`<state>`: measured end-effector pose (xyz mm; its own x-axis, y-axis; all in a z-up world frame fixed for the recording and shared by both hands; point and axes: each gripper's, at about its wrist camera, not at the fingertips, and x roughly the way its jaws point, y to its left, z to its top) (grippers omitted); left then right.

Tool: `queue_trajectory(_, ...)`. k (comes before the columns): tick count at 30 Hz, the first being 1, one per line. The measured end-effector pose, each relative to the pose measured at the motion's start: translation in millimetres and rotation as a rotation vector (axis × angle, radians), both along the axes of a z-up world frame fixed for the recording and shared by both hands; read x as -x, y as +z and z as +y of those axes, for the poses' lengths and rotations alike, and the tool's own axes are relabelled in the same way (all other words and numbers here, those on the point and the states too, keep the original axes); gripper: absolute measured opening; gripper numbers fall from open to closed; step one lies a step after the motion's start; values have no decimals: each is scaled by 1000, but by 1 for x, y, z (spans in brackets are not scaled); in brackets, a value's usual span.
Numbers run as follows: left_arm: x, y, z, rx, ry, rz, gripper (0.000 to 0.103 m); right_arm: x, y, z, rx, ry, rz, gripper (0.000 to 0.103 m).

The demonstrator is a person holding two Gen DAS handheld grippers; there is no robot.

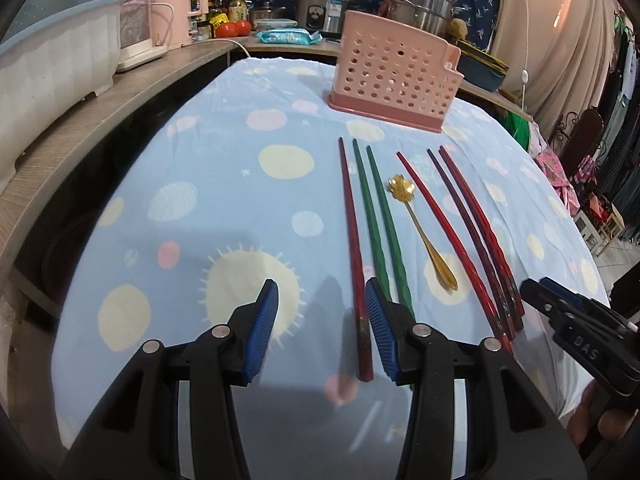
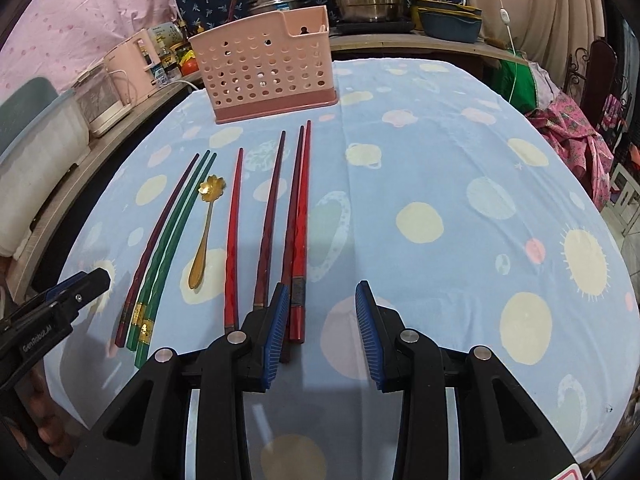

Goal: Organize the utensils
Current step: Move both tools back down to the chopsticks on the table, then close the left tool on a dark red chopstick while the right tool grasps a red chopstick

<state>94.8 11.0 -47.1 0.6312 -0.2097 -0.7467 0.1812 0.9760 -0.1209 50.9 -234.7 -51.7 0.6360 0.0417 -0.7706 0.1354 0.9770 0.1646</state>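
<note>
- Seven utensils lie in a row on the cloth-covered surface (image 1: pixel 224 128) in the left wrist view: six chopsticks and a gold spoon (image 1: pixel 424 232), all with their long axes running away from the camera toward the pink holder (image 1: pixel 394 68), which stands upright beyond their far tips.
- Left hand-held gripper (image 1: pixel 322 332) is spread wide and holds nothing; the dark red chopstick (image 1: pixel 354 248) at the left end of the row has its near end between the two blue pads, close to the right-side pad (image 1: pixel 380 332), though whether it touches I cannot tell.
- Two green chopsticks (image 1: pixel 380 224) lie just beside it, partly behind that pad.
- At the right edge the right hand-held gripper (image 1: pixel 544 292) shows near the butts of the red and purple chopsticks.

- Right wrist view: the right hand-held gripper (image 2: pixel 322 332) is also wide apart and empty.
- Bright red chopstick (image 2: pixel 301 236), the last on the right of the row, ends just inside the left-side pad (image 2: pixel 276 332); the rest of the gap holds only cloth.
- Holder (image 2: pixel 264 68) stands straight ahead past the tips; the left hand-held gripper (image 2: pixel 86 286) sits near the green pair (image 2: pixel 172 248).

- Judgement: each hand is nearest its own end of the row, and each stick lies lengthwise in line with the fingers, so closing across the near end looks like the natural pinch.
</note>
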Motion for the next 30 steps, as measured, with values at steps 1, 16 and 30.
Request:
queue_trajectory(1,1,-1,-1,-1,-3,1,43,-1,-2,1,-3,1,6,32)
queue_trajectory(16,-2,-9,-7,1,-23,26,43,-8,-10,2,-3,11,23,18)
queue_trajectory(30,3,-18,-10,-1,-43,43,42,-6,-12,-5,-15,-7,17,8)
